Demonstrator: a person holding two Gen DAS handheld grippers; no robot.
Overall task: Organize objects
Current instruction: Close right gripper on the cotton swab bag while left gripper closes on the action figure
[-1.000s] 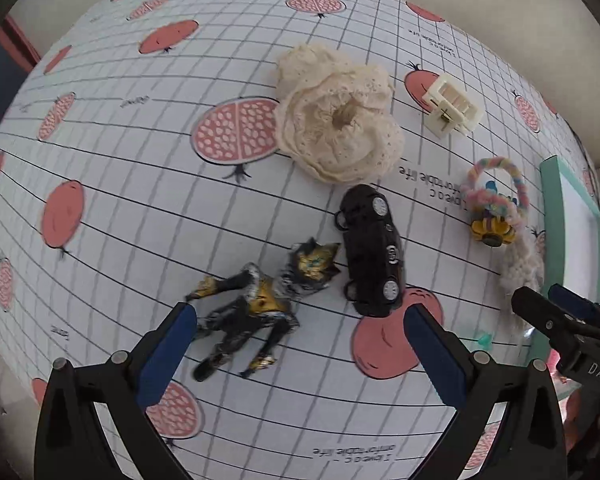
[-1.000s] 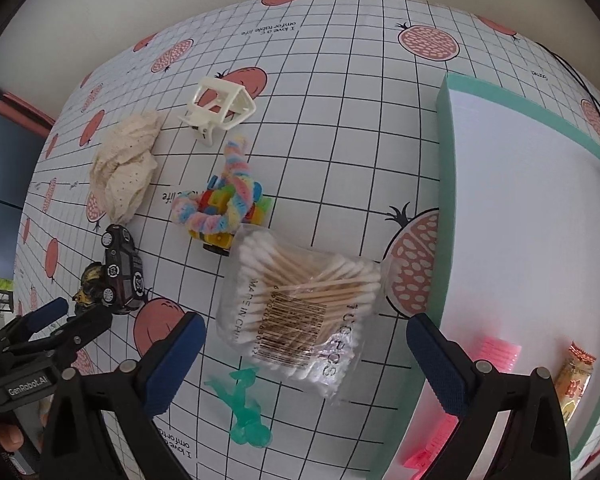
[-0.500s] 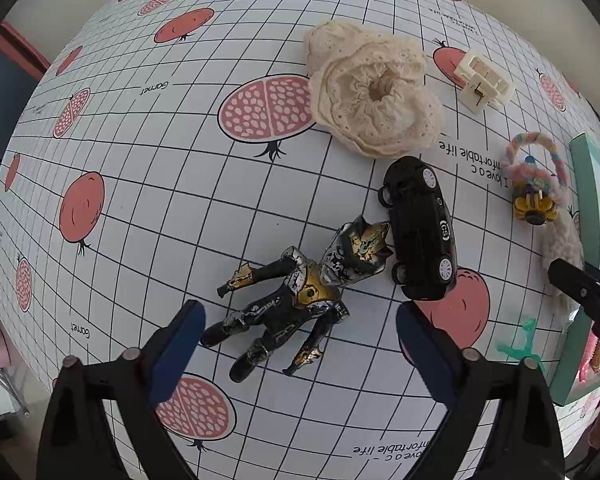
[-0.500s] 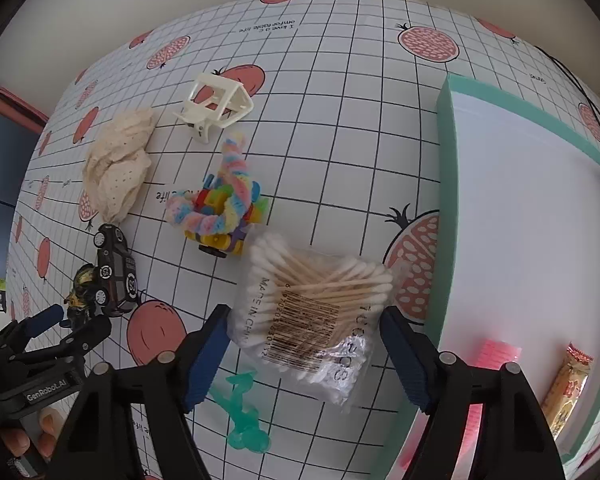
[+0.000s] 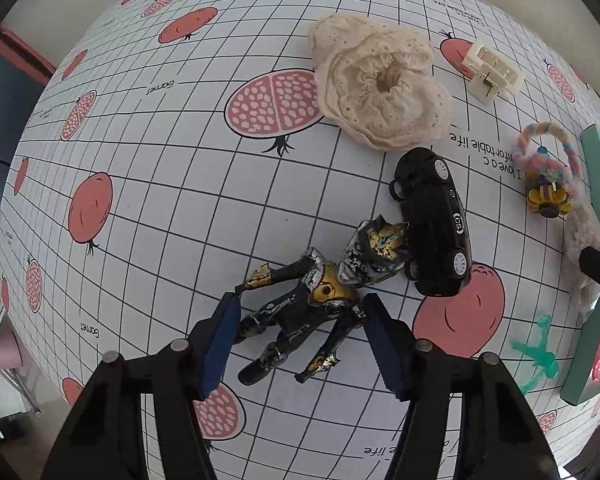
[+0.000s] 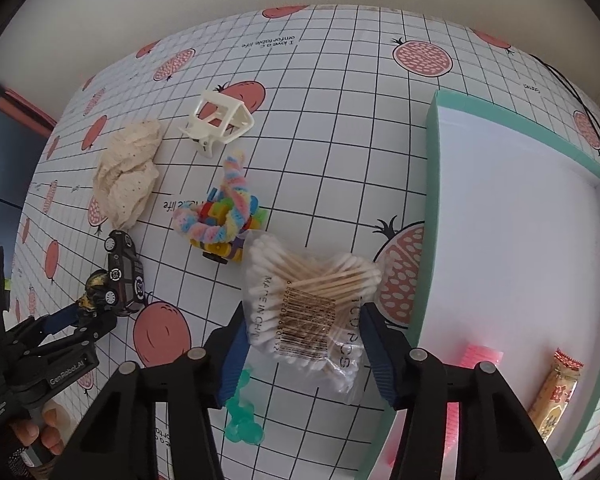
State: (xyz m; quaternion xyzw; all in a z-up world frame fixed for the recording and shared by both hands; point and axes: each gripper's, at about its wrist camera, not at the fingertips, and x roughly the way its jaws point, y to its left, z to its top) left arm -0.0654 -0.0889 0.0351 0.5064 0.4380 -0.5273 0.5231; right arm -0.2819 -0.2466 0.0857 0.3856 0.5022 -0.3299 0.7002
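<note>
My left jaws (image 5: 300, 342) are closing around a glossy black-and-gold action figure (image 5: 308, 304); my right jaws (image 6: 302, 354) are closing onto a crinkly cotton-swab bag (image 6: 312, 304).

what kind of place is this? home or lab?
Probably a home tabletop, though a staged data-collection table is possible. A pomegranate-print grid tablecloth covers it, strewn with household odds: an action figure, a toy car, a cotton-swab bag and a teal-rimmed tray.
</note>
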